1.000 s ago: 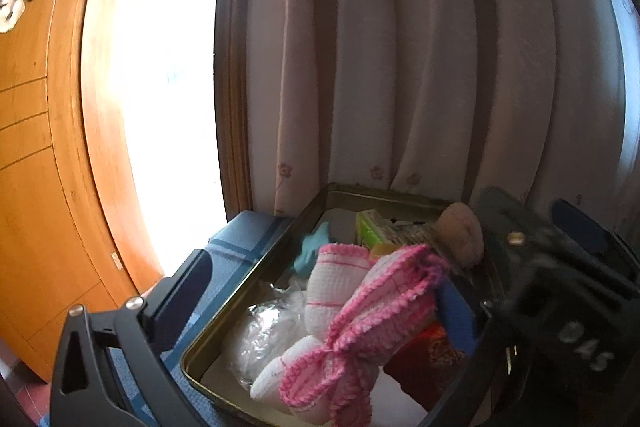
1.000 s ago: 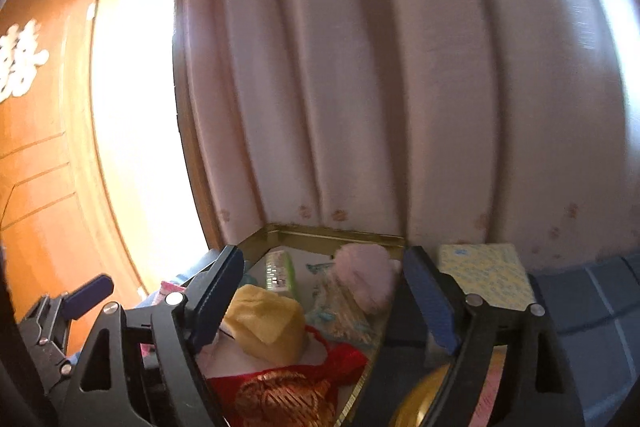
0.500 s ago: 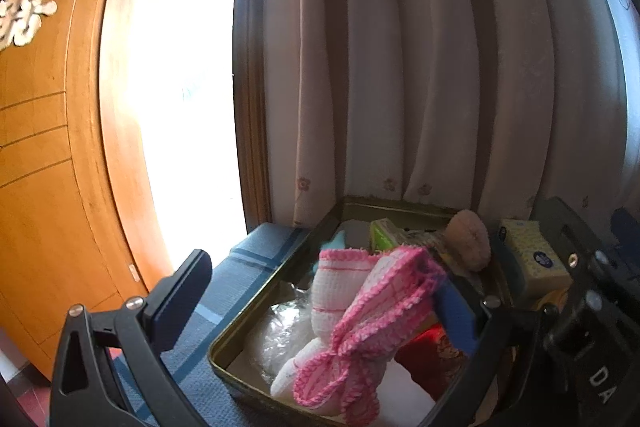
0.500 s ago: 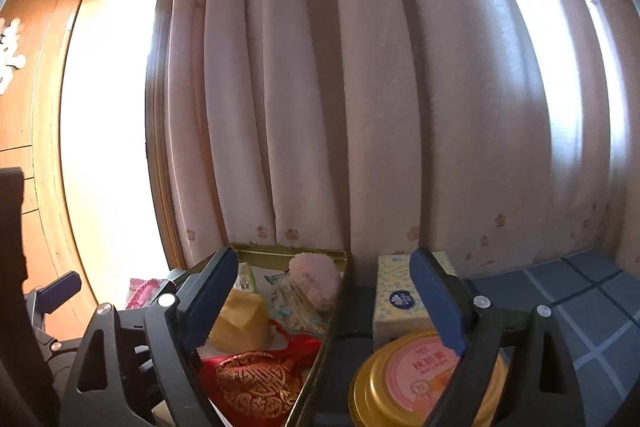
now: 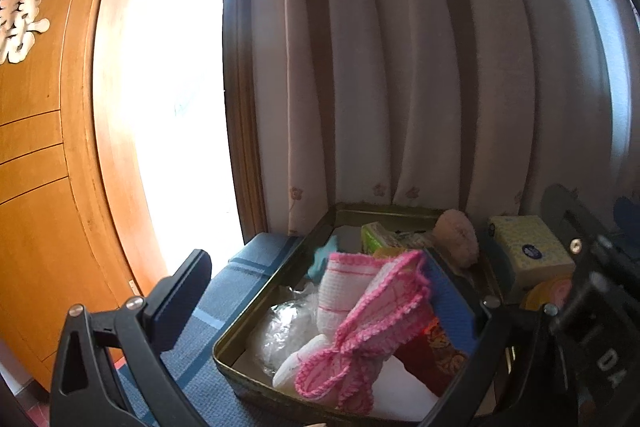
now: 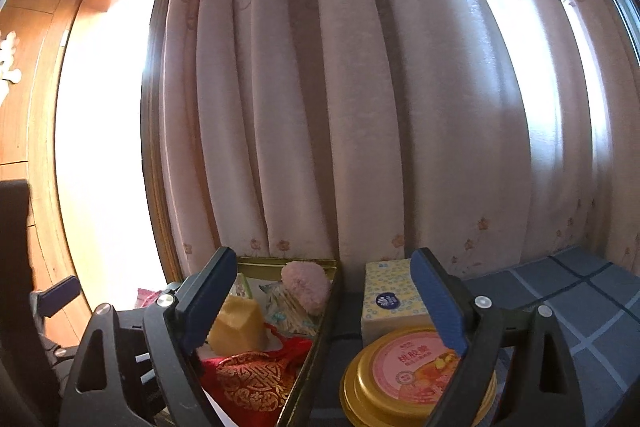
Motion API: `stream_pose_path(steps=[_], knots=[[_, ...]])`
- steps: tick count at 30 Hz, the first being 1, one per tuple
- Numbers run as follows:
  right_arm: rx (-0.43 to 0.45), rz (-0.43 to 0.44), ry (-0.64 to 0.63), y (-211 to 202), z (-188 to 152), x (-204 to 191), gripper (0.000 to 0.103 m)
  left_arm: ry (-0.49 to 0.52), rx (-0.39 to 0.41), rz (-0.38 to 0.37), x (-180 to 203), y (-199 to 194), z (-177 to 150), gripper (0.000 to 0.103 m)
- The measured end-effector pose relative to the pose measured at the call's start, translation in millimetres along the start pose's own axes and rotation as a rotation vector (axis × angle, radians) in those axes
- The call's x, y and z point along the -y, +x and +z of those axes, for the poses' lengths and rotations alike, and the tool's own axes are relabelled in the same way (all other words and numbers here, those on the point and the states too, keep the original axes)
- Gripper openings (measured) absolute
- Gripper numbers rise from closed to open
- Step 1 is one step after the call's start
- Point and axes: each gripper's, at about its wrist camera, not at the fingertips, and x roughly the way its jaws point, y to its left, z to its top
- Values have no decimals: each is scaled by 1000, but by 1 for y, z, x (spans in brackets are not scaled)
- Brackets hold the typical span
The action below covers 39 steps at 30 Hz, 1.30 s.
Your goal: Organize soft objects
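Your left gripper (image 5: 316,291) has its two fingers wide apart and holds nothing. The pink and white knit bootie (image 5: 360,311) leans on its right finger at 3 o'clock and rests in the gold tin (image 5: 276,287). Your right gripper (image 6: 324,303) is wide apart too and empty. Below it, at 7 o'clock, the tin holds a red pouch (image 6: 252,375), a yellow block (image 6: 238,327) and a pink puff (image 6: 306,285). A round gold tin (image 6: 400,375) sits at 5 o'clock, a tissue pack (image 6: 390,299) just behind it
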Motion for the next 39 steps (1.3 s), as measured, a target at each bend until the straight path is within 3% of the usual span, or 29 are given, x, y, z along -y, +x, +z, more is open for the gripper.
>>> stream_pose_path(steps=[6, 39], knots=[[5, -2, -16, -2, 2, -2, 91, -37, -26, -35, -7, -1, -2, 103], [36, -19, 4, -8, 4, -2, 91, -55, -37, 50, -8, -3, -5, 103]])
